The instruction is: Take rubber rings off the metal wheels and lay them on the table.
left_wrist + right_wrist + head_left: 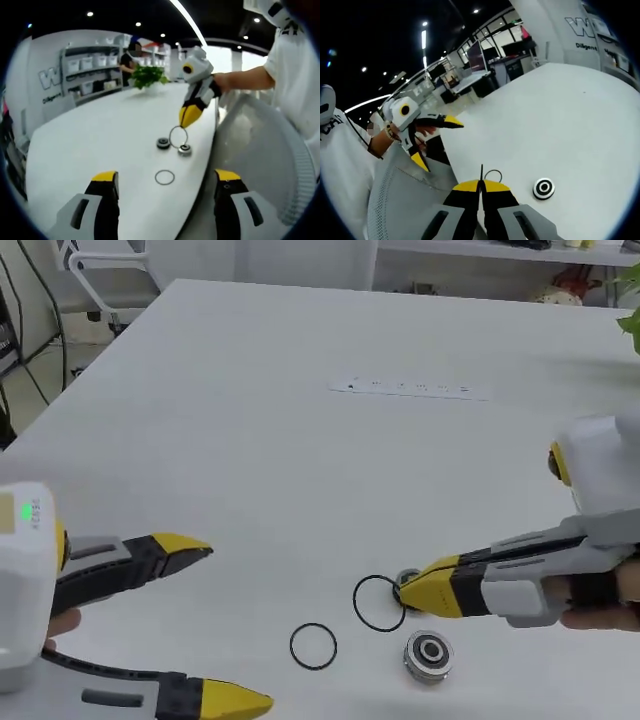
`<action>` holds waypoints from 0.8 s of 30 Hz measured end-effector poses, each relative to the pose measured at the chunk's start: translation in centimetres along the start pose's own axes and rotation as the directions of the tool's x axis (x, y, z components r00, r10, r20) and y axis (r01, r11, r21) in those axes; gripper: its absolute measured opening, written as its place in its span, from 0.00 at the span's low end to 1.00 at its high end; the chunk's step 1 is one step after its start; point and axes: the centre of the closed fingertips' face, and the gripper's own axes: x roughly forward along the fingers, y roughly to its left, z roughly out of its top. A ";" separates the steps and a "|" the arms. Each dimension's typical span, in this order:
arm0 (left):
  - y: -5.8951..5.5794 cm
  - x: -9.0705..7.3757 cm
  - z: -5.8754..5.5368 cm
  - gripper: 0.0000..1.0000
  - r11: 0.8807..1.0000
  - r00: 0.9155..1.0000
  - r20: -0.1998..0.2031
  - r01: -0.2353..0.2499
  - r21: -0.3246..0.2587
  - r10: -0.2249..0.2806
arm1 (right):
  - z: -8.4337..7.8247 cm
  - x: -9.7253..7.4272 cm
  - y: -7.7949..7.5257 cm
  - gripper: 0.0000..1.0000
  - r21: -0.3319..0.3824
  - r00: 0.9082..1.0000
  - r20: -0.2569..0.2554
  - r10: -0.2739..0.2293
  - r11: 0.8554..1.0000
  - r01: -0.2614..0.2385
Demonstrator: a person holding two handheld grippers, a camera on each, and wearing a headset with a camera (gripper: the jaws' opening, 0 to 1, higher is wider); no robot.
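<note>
My right gripper (402,590) is shut on the edge of a thin black rubber ring (377,602), just above the white table (250,440). In the left gripper view that ring (178,136) hangs from the right gripper (186,120) between two metal wheels (163,143) (185,149). One wheel (430,653) lies in front of the jaws; another (408,578) is half hidden behind the tip. A second ring (313,646) lies flat on the table. My left gripper (213,625) is open and holds nothing, left of the loose ring (164,177). The right gripper view shows its shut jaws, the ring (493,173) and a wheel (544,188).
A flush socket strip (400,388) sits in the table's middle. The table's near edge runs close under the wheels and rings. An office chair (100,260) stands off the far left corner. A potted plant (147,76) stands at the table's far end.
</note>
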 end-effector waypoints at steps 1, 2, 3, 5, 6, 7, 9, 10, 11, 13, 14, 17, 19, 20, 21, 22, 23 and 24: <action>0.0 -0.1 0.0 0.78 1.000 1.000 -0.001 -0.003 0.000 0.003 | -0.1 0.3 0.0 0.00 0.000 1.000 -0.006 0.004 1.000 -0.004; 0.1 -0.1 -0.1 0.78 1.000 1.000 -0.002 -0.006 -0.002 0.006 | -0.3 0.7 -0.1 0.00 0.005 1.000 -0.019 0.011 1.000 -0.011; 0.1 -0.2 -0.1 0.78 1.000 1.000 -0.002 -0.009 -0.005 0.009 | -0.5 1.0 -0.2 0.00 0.005 1.000 -0.025 0.012 1.000 -0.012; 0.3 -0.3 -0.2 0.78 1.000 1.000 -0.002 -0.016 -0.013 0.016 | -1.0 1.8 -0.3 0.00 -0.003 0.999 -0.046 0.013 1.000 -0.013; 0.3 -0.4 -0.3 0.78 1.000 1.000 -0.002 -0.021 -0.017 0.021 | -1.2 2.2 -0.4 0.00 -0.001 0.998 -0.054 0.014 1.000 -0.014; 0.4 -0.4 -0.3 0.78 1.000 1.000 0.000 -0.024 -0.019 0.024 | -1.4 2.4 -0.5 0.00 0.001 0.998 -0.058 0.016 1.000 -0.016; 0.4 -0.5 -0.3 0.78 0.999 1.000 0.001 -0.030 -0.024 0.030 | -1.8 2.9 -0.7 0.00 0.009 0.997 -0.071 0.018 1.000 -0.017; 0.5 -0.5 -0.4 0.78 0.999 1.000 0.001 -0.031 -0.027 0.031 | -2.0 3.1 -0.8 0.00 0.011 0.997 -0.078 0.015 1.000 -0.014; 0.5 -0.6 -0.5 0.78 0.999 0.999 -0.001 -0.033 -0.029 0.033 | -2.3 3.3 -1.0 0.00 0.007 0.996 -0.090 0.010 1.000 -0.009; 0.5 -0.6 -0.7 0.77 0.999 0.999 -0.006 -0.038 -0.033 0.038 | -2.8 3.7 -1.3 0.00 0.004 0.995 -0.104 0.010 1.000 -0.009; 0.5 -0.6 -0.7 0.77 0.999 0.999 -0.009 -0.039 -0.034 0.038 | -3.0 3.9 -1.5 0.00 0.012 0.994 -0.111 0.013 1.000 -0.011; 0.5 -0.6 -0.9 0.77 0.999 0.999 -0.013 -0.042 -0.035 0.041 | -3.6 4.4 -2.0 0.00 0.008 0.992 -0.125 -0.002 1.000 0.003; 0.6 -0.7 -0.9 0.76 0.998 0.999 -0.013 -0.046 -0.037 0.045 | -4.1 4.6 -2.2 0.00 0.009 0.991 -0.132 -0.005 1.000 0.007; 0.6 -0.7 -0.9 0.76 0.998 0.999 -0.013 -0.047 -0.039 0.047 | -4.3 4.6 -2.4 0.00 0.015 0.991 -0.132 -0.008 1.000 0.011; 0.6 -0.8 -1.0 0.76 0.998 0.999 -0.013 -0.049 -0.041 0.048 | -4.5 4.7 -2.6 0.00 0.023 0.991 -0.131 -0.016 1.000 0.019; 0.7 -0.8 -1.0 0.76 0.998 0.999 -0.013 -0.050 -0.043 0.049 | -4.6 4.7 -2.9 0.00 0.026 0.991 -0.132 -0.026 0.999 0.029; 0.7 -0.8 -1.1 0.76 0.998 0.999 -0.016 -0.052 -0.046 0.051 | -4.8 4.8 -3.1 0.00 0.029 0.990 -0.134 -0.037 0.999 0.041; 0.7 -0.8 -1.2 0.76 0.997 0.998 -0.017 -0.053 -0.047 0.052 | -5.1 4.8 -3.5 0.00 0.030 0.989 -0.138 -0.048 0.998 0.053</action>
